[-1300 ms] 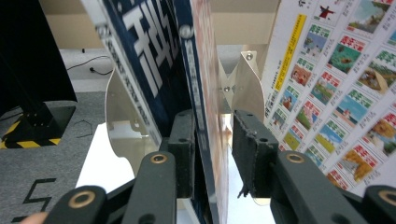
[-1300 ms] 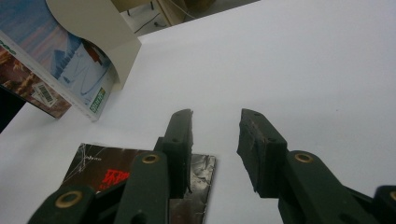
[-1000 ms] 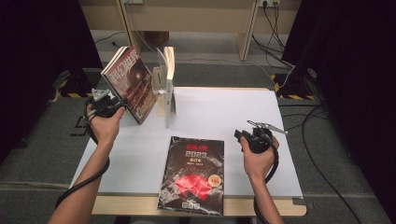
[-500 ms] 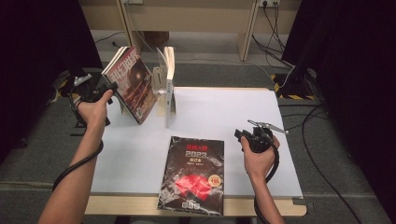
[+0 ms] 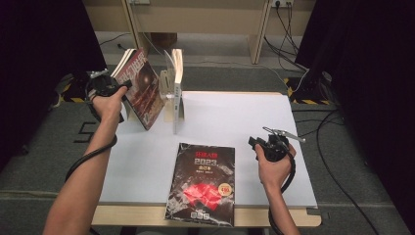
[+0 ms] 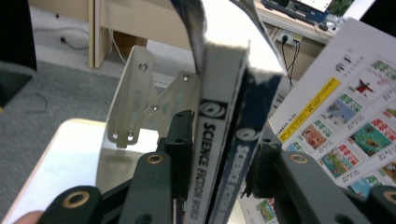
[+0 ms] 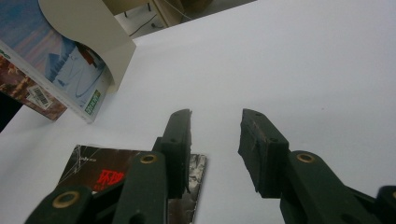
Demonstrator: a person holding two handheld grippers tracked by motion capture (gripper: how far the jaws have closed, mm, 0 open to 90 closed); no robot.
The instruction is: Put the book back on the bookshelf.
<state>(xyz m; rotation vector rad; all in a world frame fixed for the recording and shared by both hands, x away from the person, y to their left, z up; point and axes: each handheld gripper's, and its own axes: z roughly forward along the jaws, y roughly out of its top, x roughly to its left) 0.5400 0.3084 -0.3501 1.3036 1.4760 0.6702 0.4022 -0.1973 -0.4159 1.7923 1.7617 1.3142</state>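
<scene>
From above, my left tongs [image 5: 105,87] are at the far left corner of the white table [image 5: 235,122], closed on the leaning magazines [image 5: 142,88] that tilt against the upright stand [image 5: 176,93]. Their jaws have just been closing, with the magazine spines between them. My right tongs [image 5: 274,144] hover near the right edge of the table, well apart from the stand. A black-and-red magazine [image 5: 203,183] lies flat at the near edge, between my two forearms, its lower end hanging just over the table's front.

Along my left tongs [image 6: 219,158], the two black jaws stand on either side of two spines printed "SCIENCE FICTION WORLD" [image 6: 210,140], and the pads press against them from both sides. Behind the spines is the pale metal bracket of the stand [image 6: 140,98], and to the right an open page with small coloured pictures [image 6: 355,107].

Along my right tongs [image 7: 215,140], the jaws stand apart with only bare white table between them; they hold nothing. The corner of the flat magazine [image 7: 107,172] lies below the left jaw, partly hidden by it. At upper left are the cream foot of the stand [image 7: 93,28] and the lower edges of the magazines [image 7: 51,79] resting on the table beside it.
</scene>
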